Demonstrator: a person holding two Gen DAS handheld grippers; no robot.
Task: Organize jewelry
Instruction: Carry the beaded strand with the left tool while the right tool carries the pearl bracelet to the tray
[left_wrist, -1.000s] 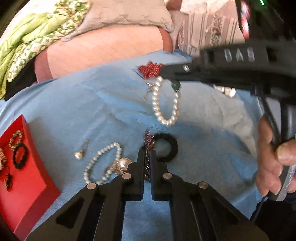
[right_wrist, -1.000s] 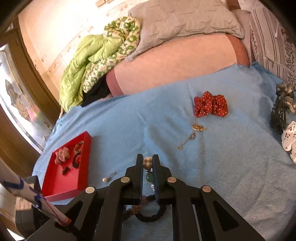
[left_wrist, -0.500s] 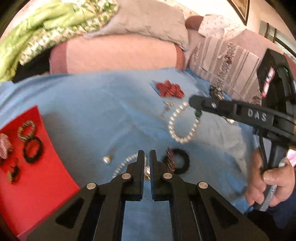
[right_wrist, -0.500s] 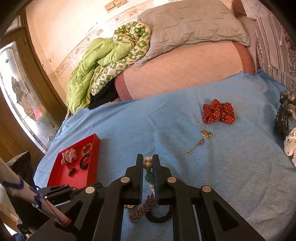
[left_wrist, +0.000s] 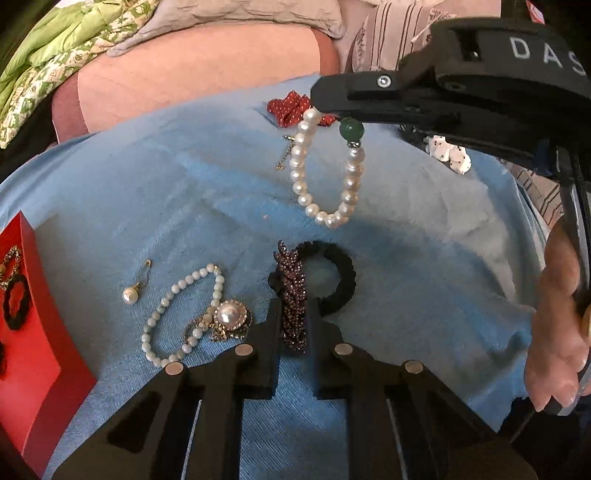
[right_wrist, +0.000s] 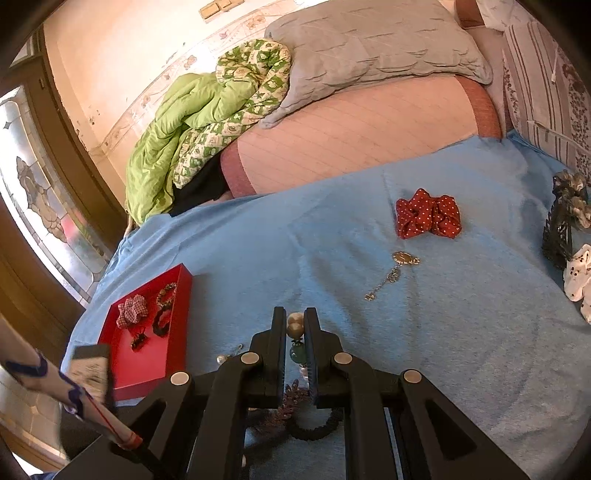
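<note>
Pearl bracelet (left_wrist: 325, 173) hangs as a vertical loop from the right gripper (right_wrist: 294, 334), whose fingers are clamped on its green bead (left_wrist: 351, 130), clear above the blue cover (left_wrist: 184, 184). Left gripper (left_wrist: 291, 325) is low over the cover, fingers narrowly parted either side of a purple beaded hair tie (left_wrist: 293, 295); contact cannot be confirmed. Red tray (right_wrist: 147, 332) lies at the left edge, with bare cover between.
</note>
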